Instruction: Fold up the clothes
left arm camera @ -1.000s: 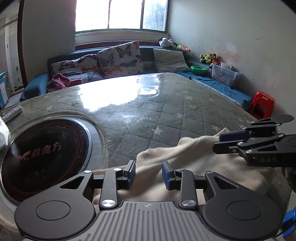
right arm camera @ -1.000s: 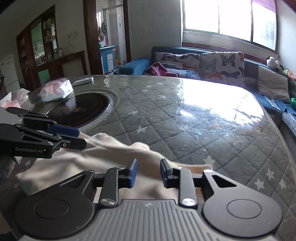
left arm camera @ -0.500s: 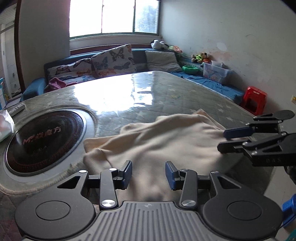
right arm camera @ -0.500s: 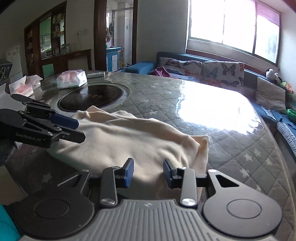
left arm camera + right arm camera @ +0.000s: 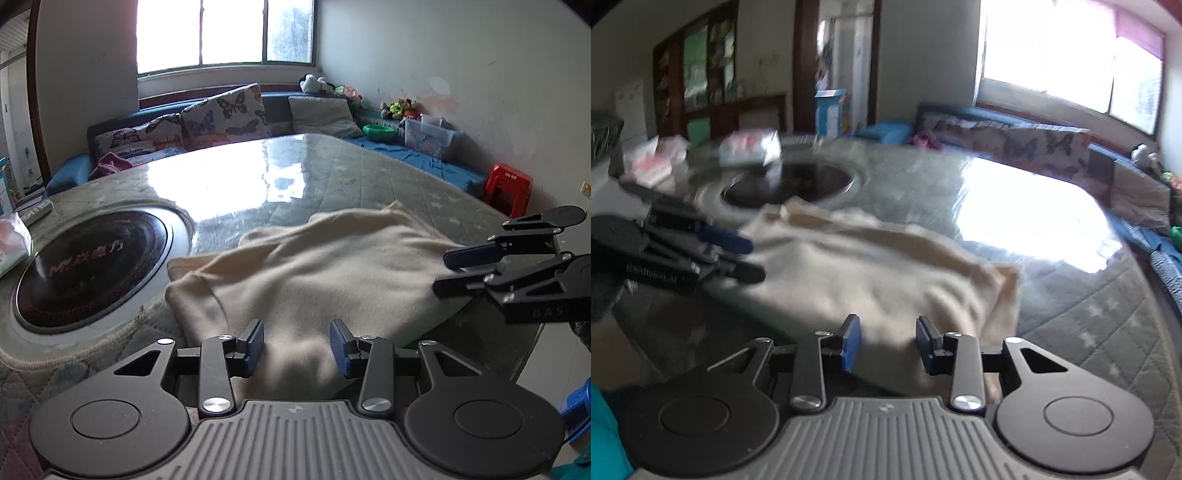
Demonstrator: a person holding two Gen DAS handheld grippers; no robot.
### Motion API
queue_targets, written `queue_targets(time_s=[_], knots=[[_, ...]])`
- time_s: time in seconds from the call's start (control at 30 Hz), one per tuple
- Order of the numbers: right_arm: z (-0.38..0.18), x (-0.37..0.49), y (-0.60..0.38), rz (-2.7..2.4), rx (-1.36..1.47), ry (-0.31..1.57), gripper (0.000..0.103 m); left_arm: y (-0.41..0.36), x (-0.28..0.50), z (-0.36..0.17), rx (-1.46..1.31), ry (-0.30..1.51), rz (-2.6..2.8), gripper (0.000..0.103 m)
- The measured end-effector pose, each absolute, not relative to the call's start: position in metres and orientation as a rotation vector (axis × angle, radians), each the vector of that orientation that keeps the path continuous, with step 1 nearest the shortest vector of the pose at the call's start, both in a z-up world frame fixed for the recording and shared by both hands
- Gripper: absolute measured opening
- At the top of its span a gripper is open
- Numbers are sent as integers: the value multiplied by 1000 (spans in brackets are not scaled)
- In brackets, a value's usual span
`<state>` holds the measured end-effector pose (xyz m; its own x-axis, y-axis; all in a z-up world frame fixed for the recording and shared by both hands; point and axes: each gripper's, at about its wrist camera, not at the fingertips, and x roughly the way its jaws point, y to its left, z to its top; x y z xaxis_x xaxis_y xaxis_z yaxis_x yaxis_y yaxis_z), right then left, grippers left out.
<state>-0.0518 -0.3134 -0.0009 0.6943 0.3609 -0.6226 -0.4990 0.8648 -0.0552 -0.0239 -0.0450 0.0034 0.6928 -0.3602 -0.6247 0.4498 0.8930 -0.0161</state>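
The cream garment (image 5: pixel 317 266) lies in loose layers at the centre of the frame, its near edge overhanging the counter (image 5: pixel 369 177). Left gripper (image 5: pixel 297 343) and right gripper (image 5: pixel 887 343) hover above it, jaws spread, pinching nothing. Pinching one layer only could drag the bundle askew or off the edge.

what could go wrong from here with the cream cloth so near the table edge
1. The cream garment lies rumpled with its near part at the table rim; with both the left gripper and right gripper open, it may slide off.
2. One corner lies beside the round black cooktop; a further fold might drag cloth onto it.
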Motion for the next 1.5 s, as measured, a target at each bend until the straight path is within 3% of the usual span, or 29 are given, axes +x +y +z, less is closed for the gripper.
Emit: queue_targets(time_s=[0.27,0.37,1.37,1.5], knots=[[13,-55,-306,518,-240,613,37,-32,-31,16,105,634,-420,47],[14,-56,-300,553,-237,621,44,-24,-32,17,82,640,-388,47],[32,-68,-251,674,-344,574,51,8,-34,12,-29,715,-275,52],[35,-70,-248,694,-358,570,52,9,-31,21,-31,713,-256,62]])
